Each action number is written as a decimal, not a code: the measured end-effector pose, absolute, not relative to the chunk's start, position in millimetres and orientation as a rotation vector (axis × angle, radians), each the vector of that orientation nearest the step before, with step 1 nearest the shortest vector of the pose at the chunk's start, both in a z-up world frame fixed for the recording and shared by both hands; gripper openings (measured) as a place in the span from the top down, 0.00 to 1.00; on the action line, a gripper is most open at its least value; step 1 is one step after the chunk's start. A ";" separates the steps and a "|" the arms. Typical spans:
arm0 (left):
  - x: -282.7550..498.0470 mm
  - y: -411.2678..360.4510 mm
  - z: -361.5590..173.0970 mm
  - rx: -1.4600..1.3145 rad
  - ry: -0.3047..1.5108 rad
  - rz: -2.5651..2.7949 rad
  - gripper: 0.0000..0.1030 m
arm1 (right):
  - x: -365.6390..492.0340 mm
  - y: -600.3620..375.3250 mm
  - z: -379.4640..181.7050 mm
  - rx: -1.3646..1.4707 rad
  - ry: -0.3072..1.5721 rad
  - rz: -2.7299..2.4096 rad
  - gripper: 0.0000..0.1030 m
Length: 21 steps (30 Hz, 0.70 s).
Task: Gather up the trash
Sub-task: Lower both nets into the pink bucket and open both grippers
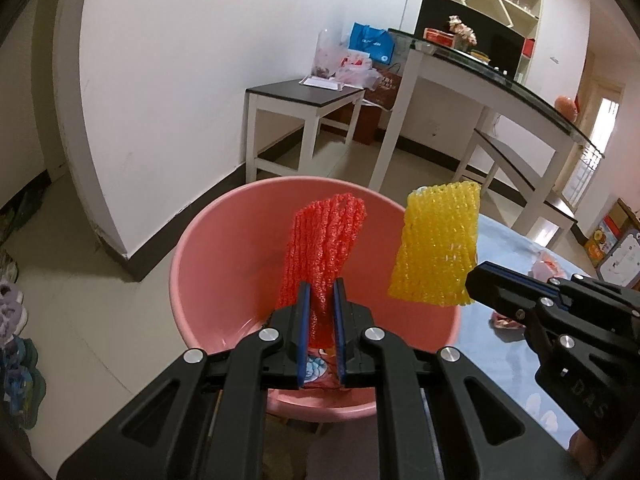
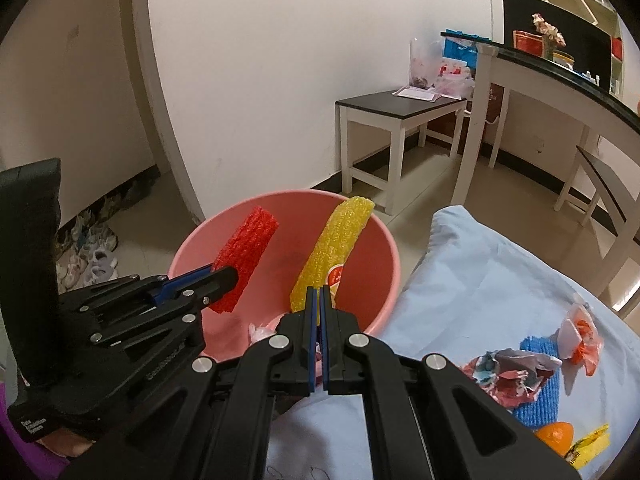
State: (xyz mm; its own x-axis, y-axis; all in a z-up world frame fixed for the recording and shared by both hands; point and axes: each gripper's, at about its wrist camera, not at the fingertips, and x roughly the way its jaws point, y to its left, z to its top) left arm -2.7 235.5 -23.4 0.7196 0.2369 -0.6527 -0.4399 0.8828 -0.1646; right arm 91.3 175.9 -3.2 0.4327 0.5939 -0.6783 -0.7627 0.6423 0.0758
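Left gripper (image 1: 321,300), jaws clamped on a red foam net (image 1: 320,248), holds it upright over a pink bucket (image 1: 200,264); wrappers lie in the bucket bottom. Right gripper (image 1: 472,280) enters from the right edge, pinching a yellow foam net (image 1: 438,244) at the bucket's right rim. Behind the right gripper, a light blue cloth (image 1: 504,256) with scattered wrappers; beyond, white benches and a glass-topped worktop (image 1: 520,92).
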 end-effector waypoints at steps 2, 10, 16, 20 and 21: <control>-2.3 238.1 -26.4 -0.324 0.677 0.387 0.90 | 92.7 179.1 -6.5 -0.266 0.739 0.859 0.99; -3.3 243.2 -32.6 -0.325 0.689 0.426 0.88 | 95.7 185.9 -13.9 -0.282 0.755 0.863 0.99; -5.7 246.2 -30.2 -0.343 0.683 0.448 0.64 | 97.4 187.3 -16.1 -0.285 0.761 0.864 0.99; -8.3 248.1 -25.6 -0.348 0.671 0.451 0.63 | 97.8 187.4 -17.6 -0.281 0.764 0.870 0.99; -8.8 248.4 -24.6 -0.348 0.669 0.451 0.63 | 98.0 187.2 -17.7 -0.277 0.766 0.874 0.98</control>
State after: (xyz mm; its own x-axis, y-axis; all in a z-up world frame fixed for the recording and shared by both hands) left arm -8.8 248.4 -24.6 0.6945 0.2865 -0.6600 -0.5046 0.8478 -0.1629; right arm 97.9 187.2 -17.7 0.4017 0.5863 -0.7035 -0.7745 0.6275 0.0807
